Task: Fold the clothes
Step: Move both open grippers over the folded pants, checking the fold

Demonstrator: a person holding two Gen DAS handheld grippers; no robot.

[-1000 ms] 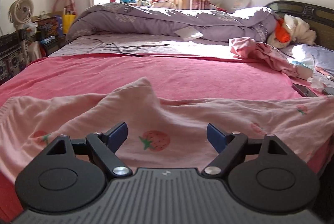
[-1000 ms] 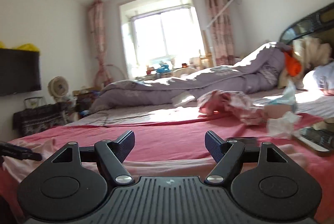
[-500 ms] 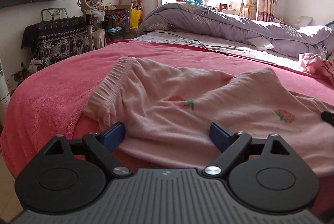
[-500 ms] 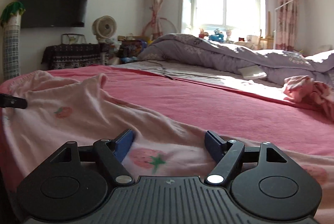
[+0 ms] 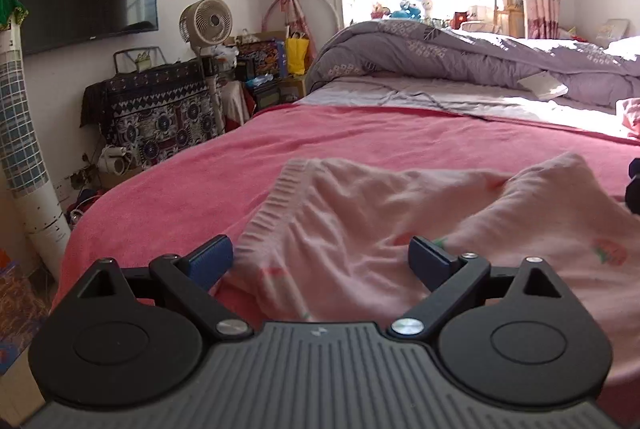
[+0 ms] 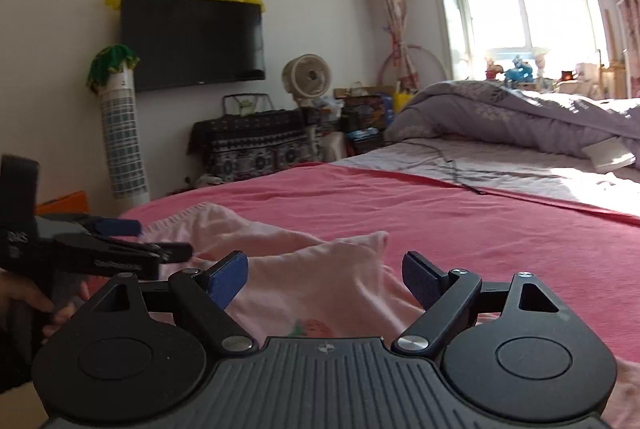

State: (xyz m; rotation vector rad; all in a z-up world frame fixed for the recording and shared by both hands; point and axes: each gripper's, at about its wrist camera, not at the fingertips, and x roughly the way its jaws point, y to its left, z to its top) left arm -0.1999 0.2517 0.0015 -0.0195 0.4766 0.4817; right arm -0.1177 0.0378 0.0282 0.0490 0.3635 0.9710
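both views swung left toward the pink garment's (image 5: 360, 229) waistband | left gripper (image 5: 320, 261) and right gripper (image 6: 324, 279) jaws just widened, released, nothing clamped | i judge regrasp comes next

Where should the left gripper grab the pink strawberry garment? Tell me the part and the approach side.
Probably the ribbed waistband on the pink strawberry garment. It lies as a flat, firm edge on the pink bedspread, just ahead of the open left gripper, whose jaws have just been opening. Come low from the near bed edge, sliding one finger under.
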